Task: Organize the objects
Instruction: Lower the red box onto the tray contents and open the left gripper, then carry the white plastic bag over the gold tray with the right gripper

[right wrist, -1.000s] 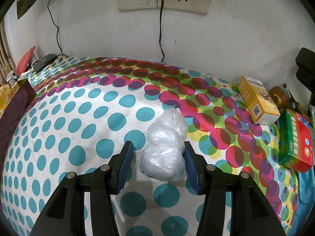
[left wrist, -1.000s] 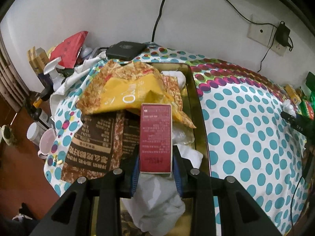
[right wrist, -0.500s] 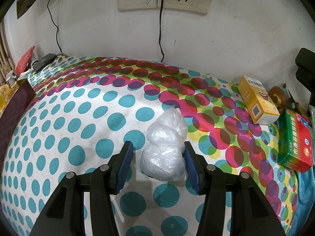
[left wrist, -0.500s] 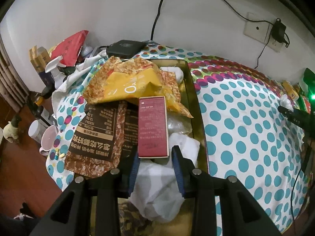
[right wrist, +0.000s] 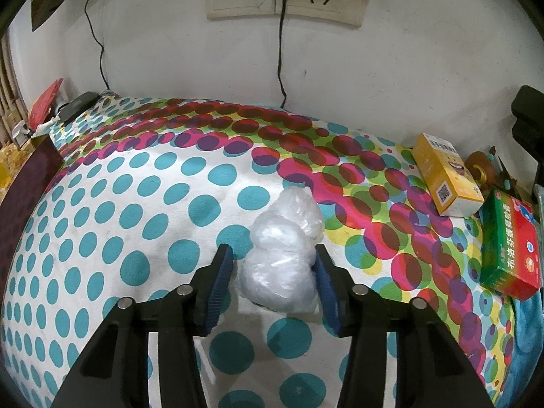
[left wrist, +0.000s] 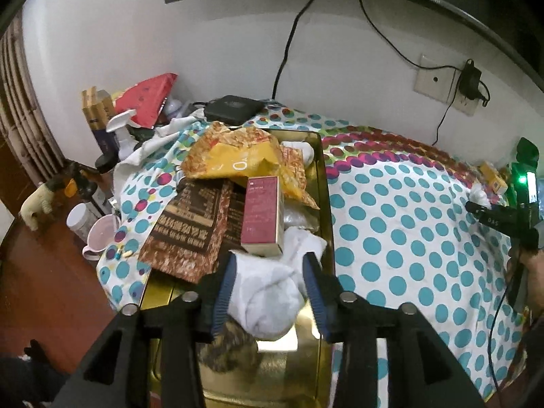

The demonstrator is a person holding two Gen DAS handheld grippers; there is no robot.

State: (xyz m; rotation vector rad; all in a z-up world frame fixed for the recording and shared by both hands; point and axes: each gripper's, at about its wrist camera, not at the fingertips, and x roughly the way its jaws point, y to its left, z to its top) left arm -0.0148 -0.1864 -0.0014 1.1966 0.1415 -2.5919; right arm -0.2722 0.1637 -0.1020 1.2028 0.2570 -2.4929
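A dark red box (left wrist: 261, 214) lies in the gold tray (left wrist: 324, 204) on top of snack bags and white cloth (left wrist: 268, 292). My left gripper (left wrist: 270, 267) is open and empty, pulled back above the white cloth, just short of the box. My right gripper (right wrist: 273, 261) is open with its fingers on either side of a crumpled clear plastic bag (right wrist: 285, 248) on the dotted tablecloth; the right finger touches the bag. The right gripper also shows at the right edge of the left wrist view (left wrist: 503, 221).
A yellow snack bag (left wrist: 238, 159) and brown bag (left wrist: 190, 231) fill the tray. A yellow box (right wrist: 445, 176) and a green-red box (right wrist: 510, 248) lie right of the plastic bag. Cups, bottles and a black device (left wrist: 233, 108) crowd the left. Wall sockets and cables behind.
My left gripper let go of the dark red box, which now rests in the tray, and drew back and up with its jaws wider. The right gripper has barely moved.
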